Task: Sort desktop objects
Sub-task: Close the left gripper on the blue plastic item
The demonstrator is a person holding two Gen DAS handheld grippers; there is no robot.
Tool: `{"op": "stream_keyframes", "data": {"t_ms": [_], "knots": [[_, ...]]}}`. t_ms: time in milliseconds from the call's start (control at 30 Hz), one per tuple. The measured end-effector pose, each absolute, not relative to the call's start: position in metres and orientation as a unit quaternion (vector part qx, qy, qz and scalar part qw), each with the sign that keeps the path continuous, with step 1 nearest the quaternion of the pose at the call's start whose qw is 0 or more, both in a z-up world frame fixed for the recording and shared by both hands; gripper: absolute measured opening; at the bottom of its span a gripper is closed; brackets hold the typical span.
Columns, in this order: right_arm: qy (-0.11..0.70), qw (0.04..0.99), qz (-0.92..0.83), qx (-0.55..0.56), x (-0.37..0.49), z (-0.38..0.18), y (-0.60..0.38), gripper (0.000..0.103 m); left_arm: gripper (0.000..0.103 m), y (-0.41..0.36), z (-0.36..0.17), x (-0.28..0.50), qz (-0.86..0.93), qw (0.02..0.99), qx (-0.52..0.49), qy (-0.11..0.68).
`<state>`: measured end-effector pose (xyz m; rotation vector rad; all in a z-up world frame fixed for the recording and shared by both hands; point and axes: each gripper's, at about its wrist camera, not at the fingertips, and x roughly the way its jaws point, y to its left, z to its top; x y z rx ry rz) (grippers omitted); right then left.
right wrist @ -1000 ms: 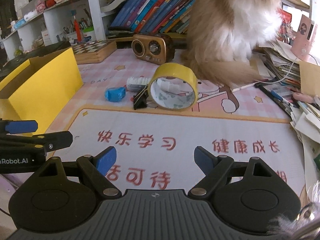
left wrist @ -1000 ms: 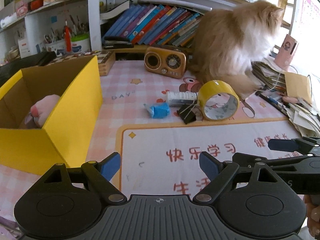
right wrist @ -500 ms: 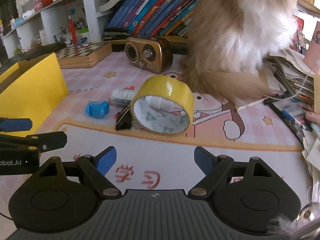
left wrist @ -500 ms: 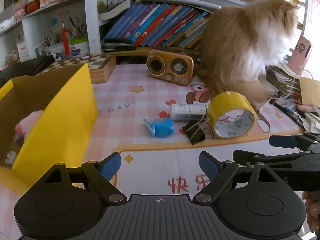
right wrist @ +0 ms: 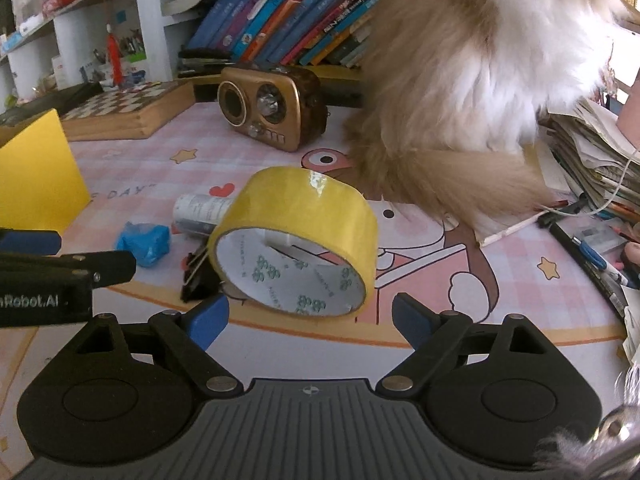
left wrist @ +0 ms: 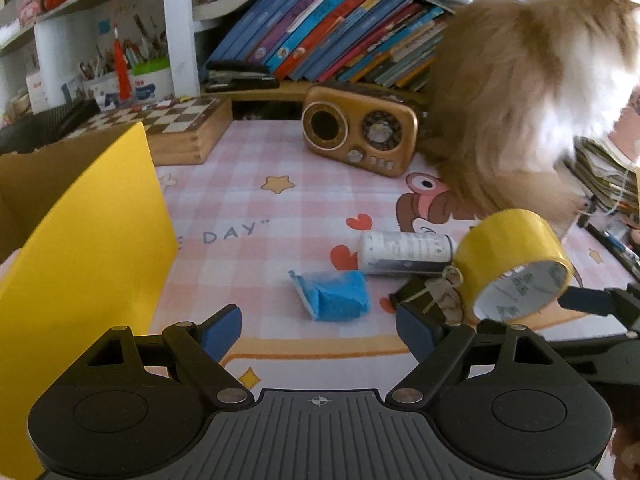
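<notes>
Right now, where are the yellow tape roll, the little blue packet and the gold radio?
yellow tape roll [right wrist: 304, 204]: right wrist view, on its shiny outer band.
blue packet [left wrist: 340, 296]: left wrist view, on the middle of its crumpled wrapper.
gold radio [left wrist: 360, 134]: left wrist view, on its front face between the two round dials.

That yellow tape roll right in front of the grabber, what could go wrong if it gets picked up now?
The tape roll stands on its edge, so a nudge from the open right gripper could send it rolling. The binder clip touches it and might get dragged along. The cat sits just behind; its tail could get bumped.
</notes>
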<state>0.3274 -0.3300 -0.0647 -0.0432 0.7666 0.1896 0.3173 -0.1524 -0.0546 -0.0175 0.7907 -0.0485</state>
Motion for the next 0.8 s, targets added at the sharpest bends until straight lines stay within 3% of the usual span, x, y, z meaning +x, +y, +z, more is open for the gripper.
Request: {"op": "stream_keyframes", "data": {"t_ms": [167, 567, 667, 800], "knots": [[0.372, 0.922, 0.107, -0.022, 0.333, -0.069, -0.325, 0.098, 0.085, -0.148, -0.057, 0.326, -0.027, 0.921, -0.016, 0.387], [0.34, 0.936, 0.086, -0.02, 0.345, -0.069, -0.324, 0.097, 0.085, -0.151, -0.063, 0.345, -0.033, 0.918, -0.029, 0.393], [0.335, 0.938, 0.083, -0.022, 0.345, -0.068, -0.328, 0.097, 0.081, -0.153, -0.065, 0.349, -0.035, 0.918, -0.025, 0.395], [0.336, 0.938, 0.076, -0.021, 0.346, -0.068, -0.334, 0.096, 0.068, -0.158, -0.073, 0.354, -0.033, 0.914, -0.005, 0.405]]}}
